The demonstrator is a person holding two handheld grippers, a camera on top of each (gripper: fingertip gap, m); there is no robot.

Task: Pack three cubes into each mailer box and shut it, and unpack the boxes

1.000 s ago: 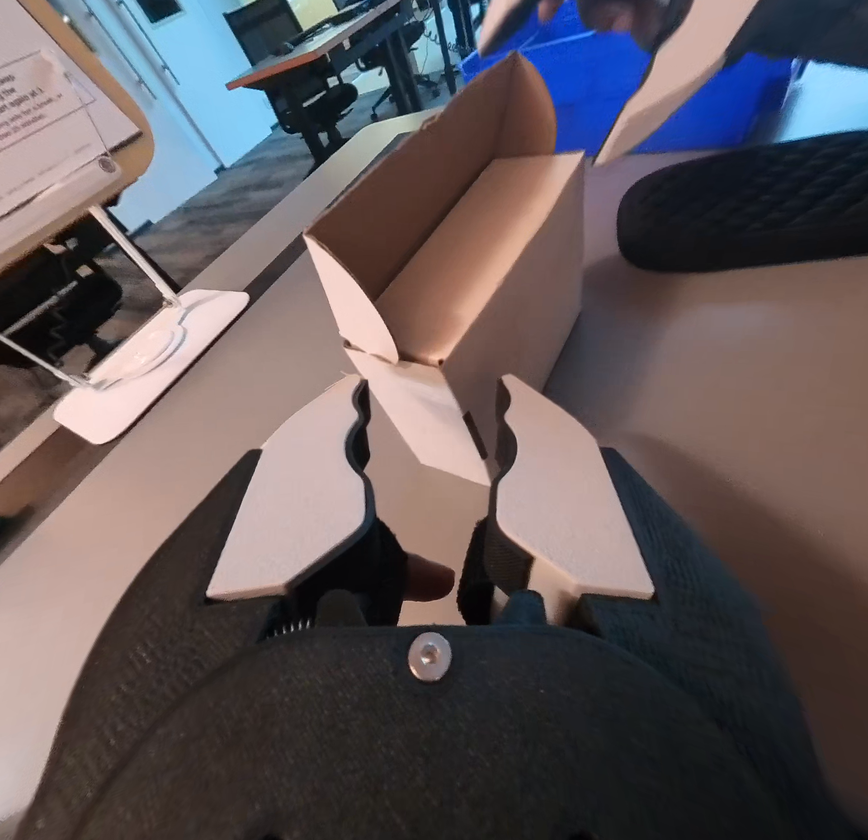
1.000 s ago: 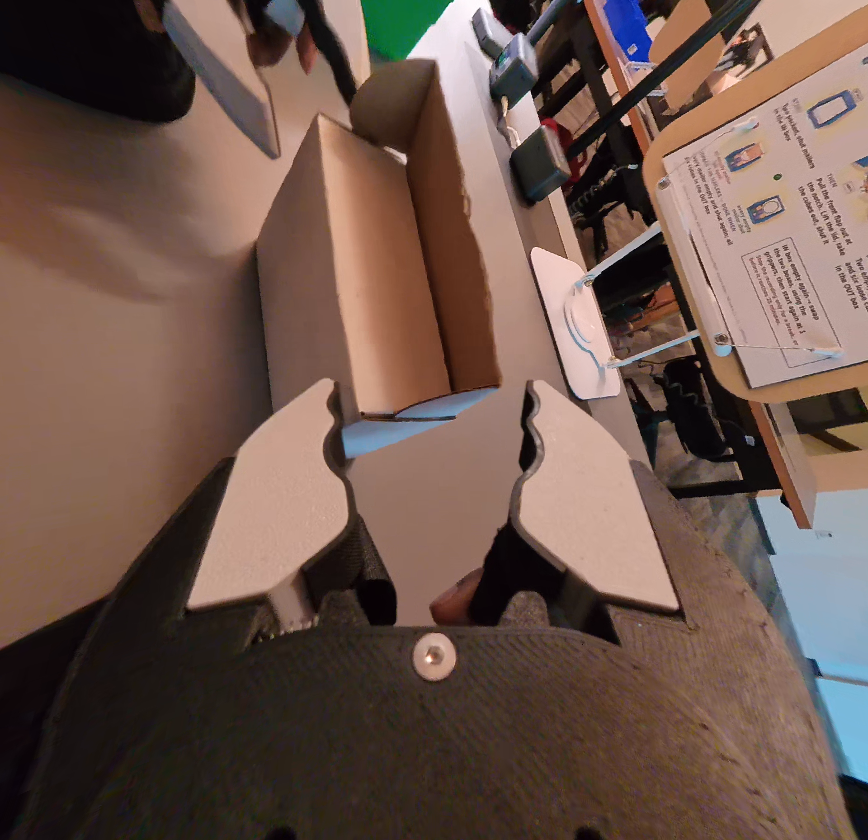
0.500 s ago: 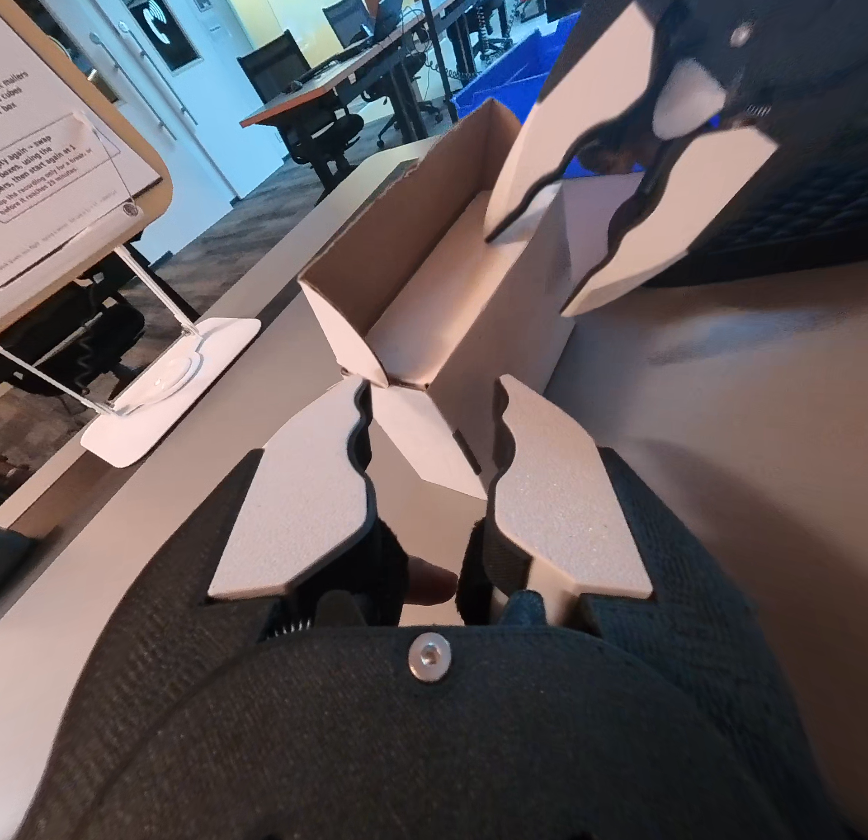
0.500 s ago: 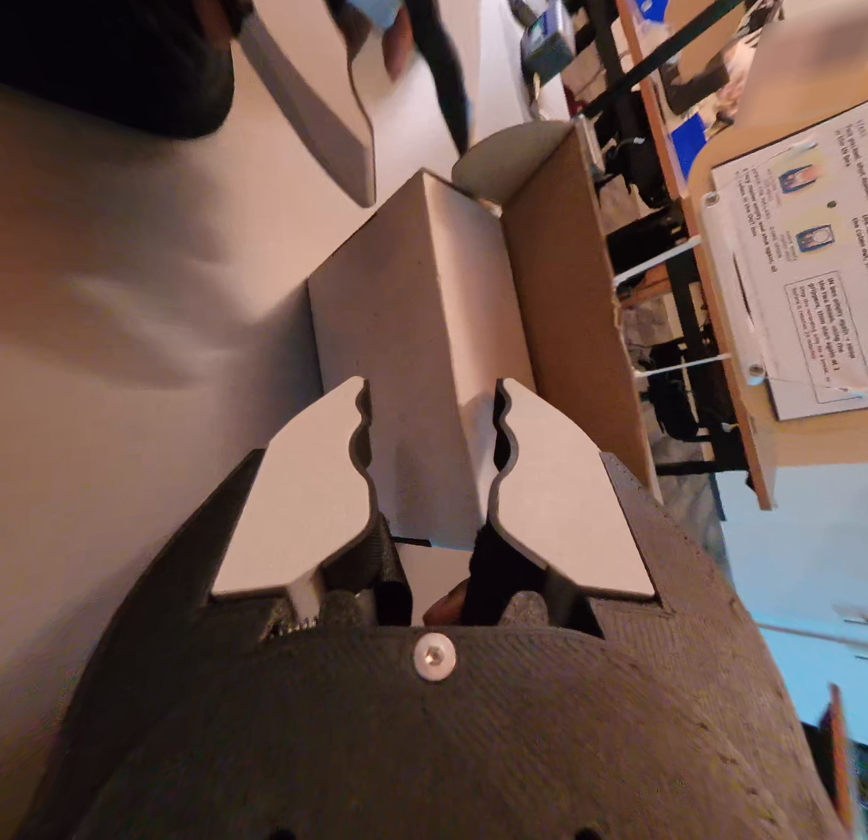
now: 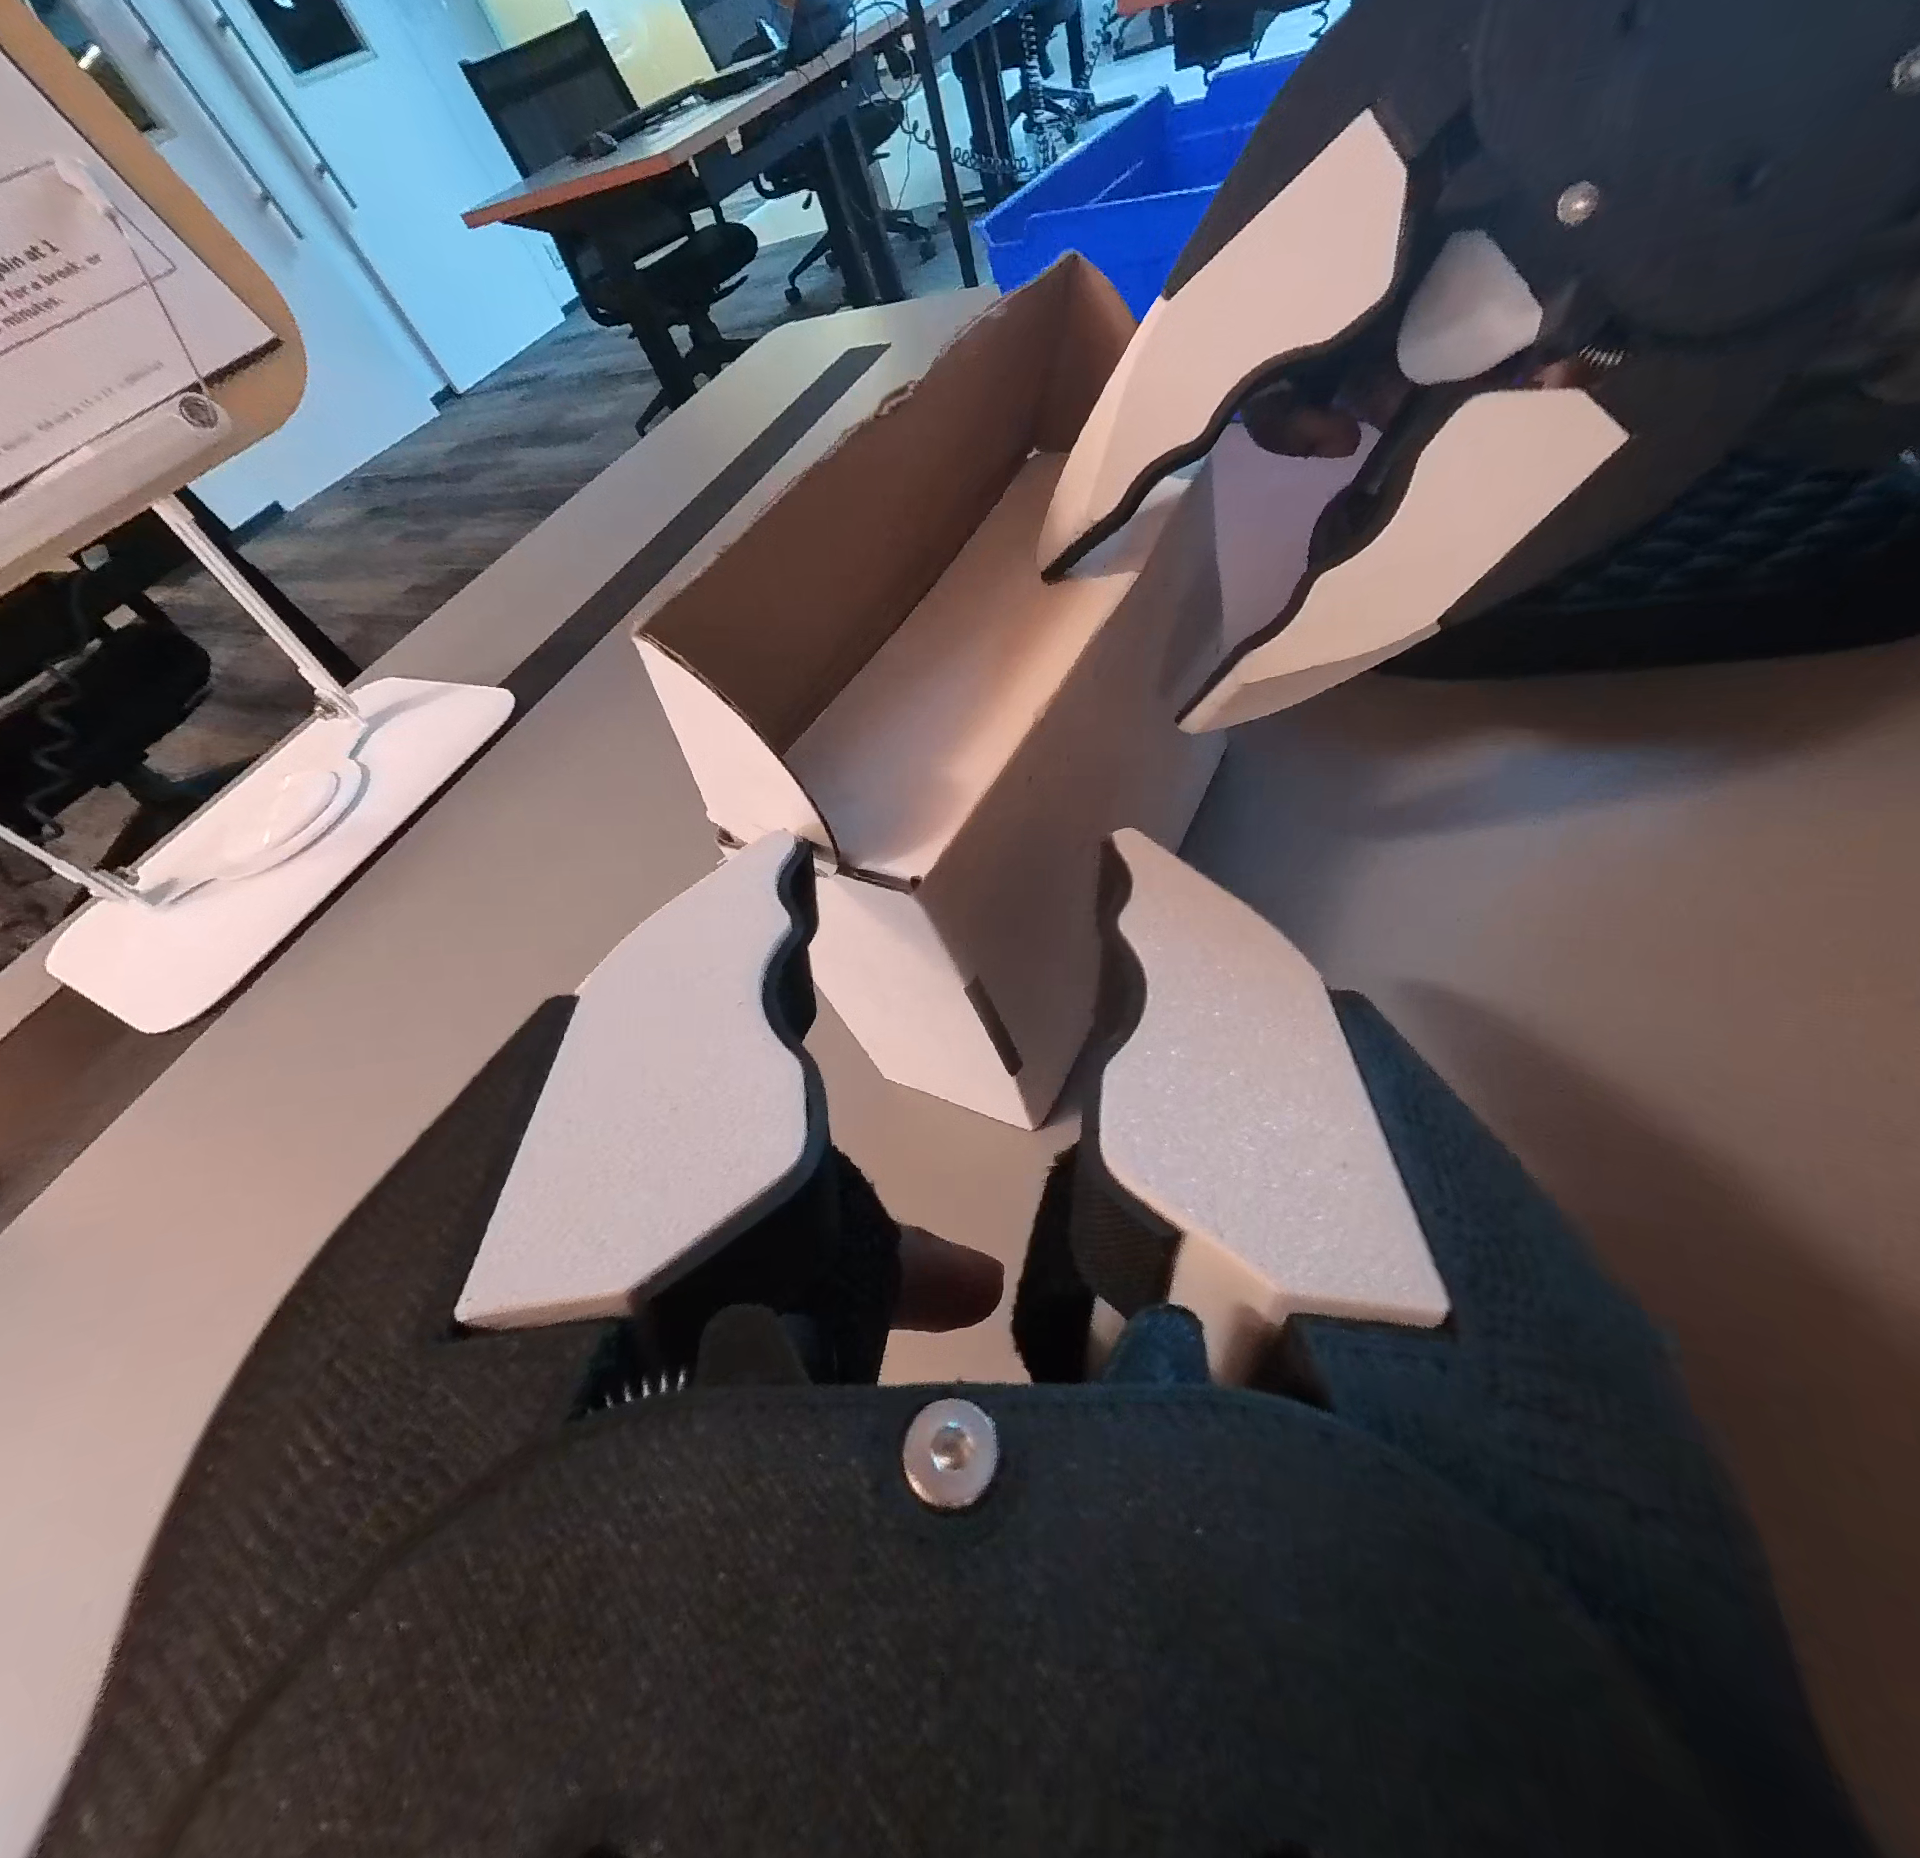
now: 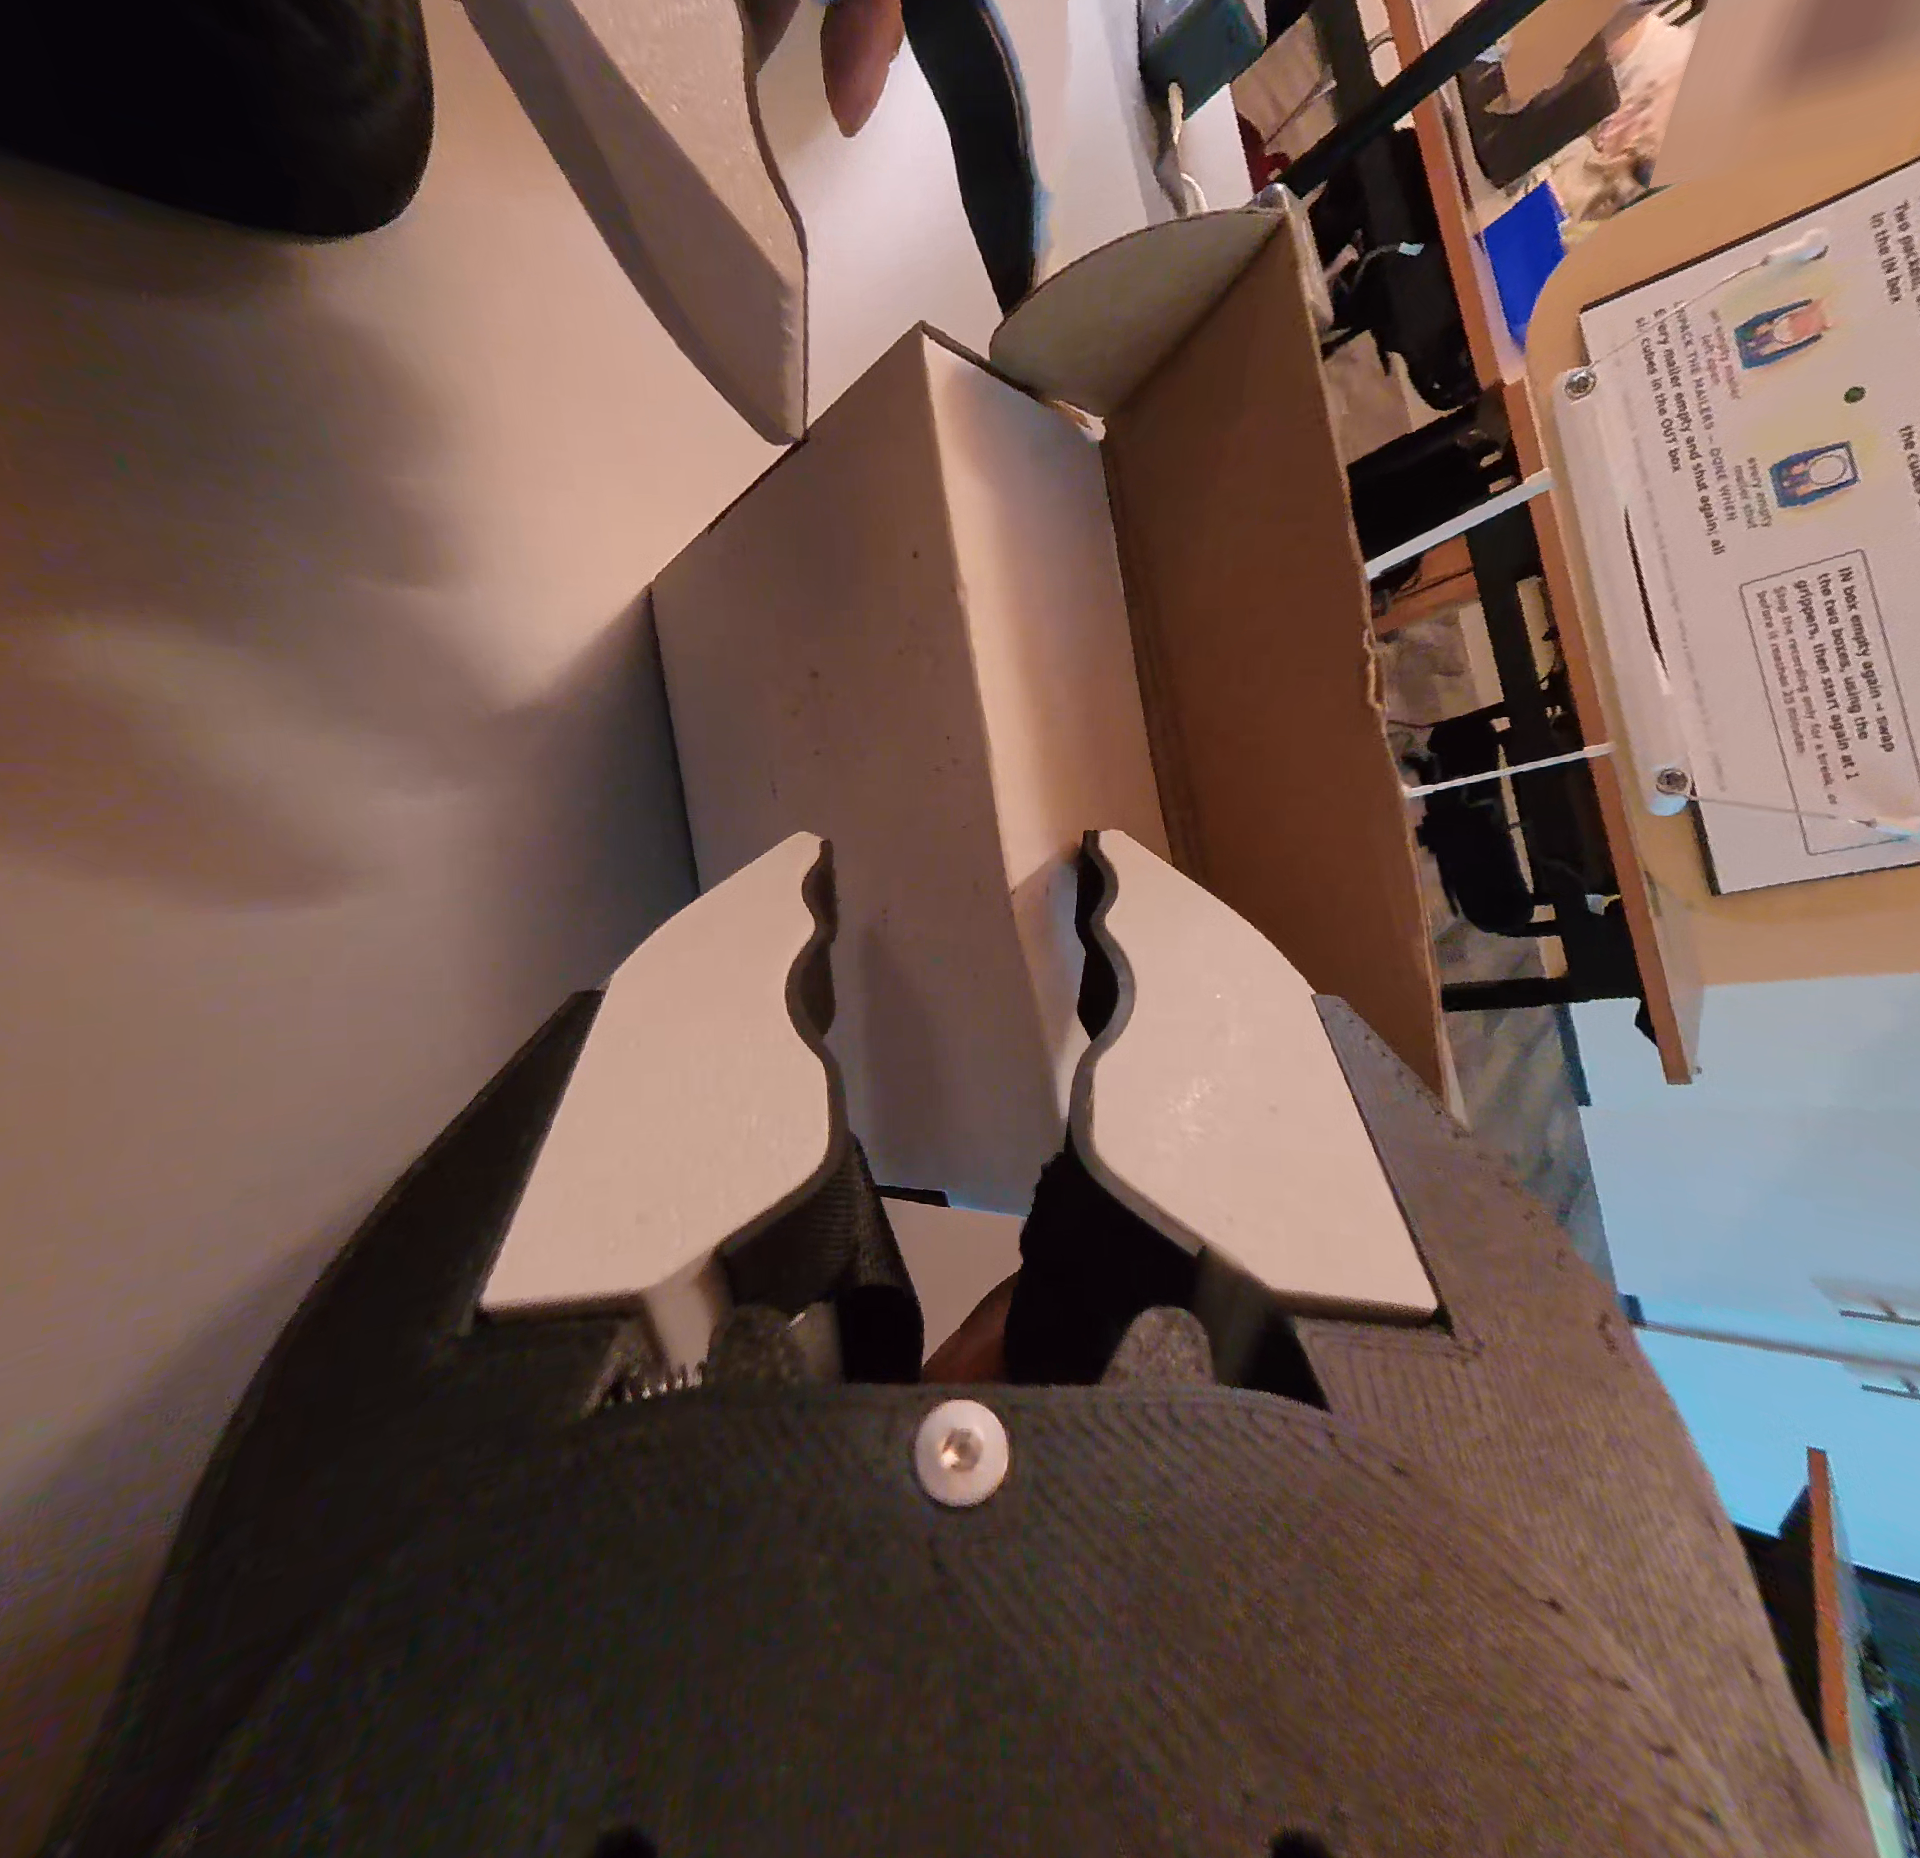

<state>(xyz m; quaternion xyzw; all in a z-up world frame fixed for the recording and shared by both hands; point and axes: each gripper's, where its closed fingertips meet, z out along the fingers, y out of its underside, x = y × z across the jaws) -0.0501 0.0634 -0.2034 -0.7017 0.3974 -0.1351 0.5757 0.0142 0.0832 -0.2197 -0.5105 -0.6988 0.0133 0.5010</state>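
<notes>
I kept the left gripper (image 5: 951, 961) low at the near end of the mailer box (image 5: 997, 769) on the table (image 5: 1558, 977), its jaws spread either side of the end flap without pinching it, probably to steady the box. The right gripper (image 6: 954, 951) straddled the box's front wall from the far end, jaws partly open, seemingly touching the wall. No cubes showed.

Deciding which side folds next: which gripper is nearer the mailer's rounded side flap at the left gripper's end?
Left. The left gripper sits at that end, its open fingers flanking the box corner just below the rounded flap. The right gripper straddles the front wall at the opposite end.
</notes>
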